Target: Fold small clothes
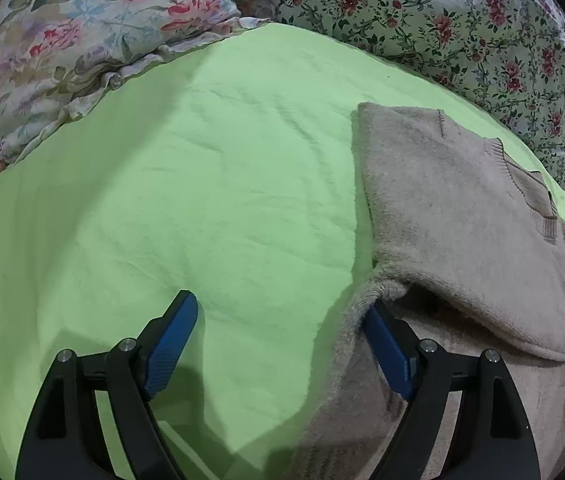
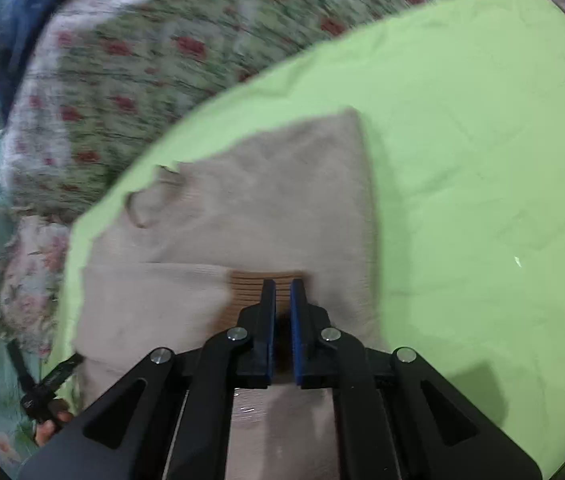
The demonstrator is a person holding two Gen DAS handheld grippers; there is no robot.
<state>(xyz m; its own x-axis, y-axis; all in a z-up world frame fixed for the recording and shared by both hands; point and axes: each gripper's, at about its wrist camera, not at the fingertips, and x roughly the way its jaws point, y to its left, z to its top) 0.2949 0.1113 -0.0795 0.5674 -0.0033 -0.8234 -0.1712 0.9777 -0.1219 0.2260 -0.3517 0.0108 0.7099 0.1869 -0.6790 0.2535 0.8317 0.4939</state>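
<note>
beige sweater [image 1: 450, 216], partly folded, on green sheet [image 1: 202, 184]

L gripper [image 1: 280, 312] open, one finger under folded beige sweater [image 1: 454, 216] hem; green sheet [image 1: 202, 184].

Beige sweater [image 1: 454, 216], lime-green sheet [image 1: 202, 184], floral pillow [image 1: 66, 52], possibly rose-print quilt [image 1: 462, 20]

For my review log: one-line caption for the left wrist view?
Open left gripper beside folded beige sweater on green sheet.
</note>
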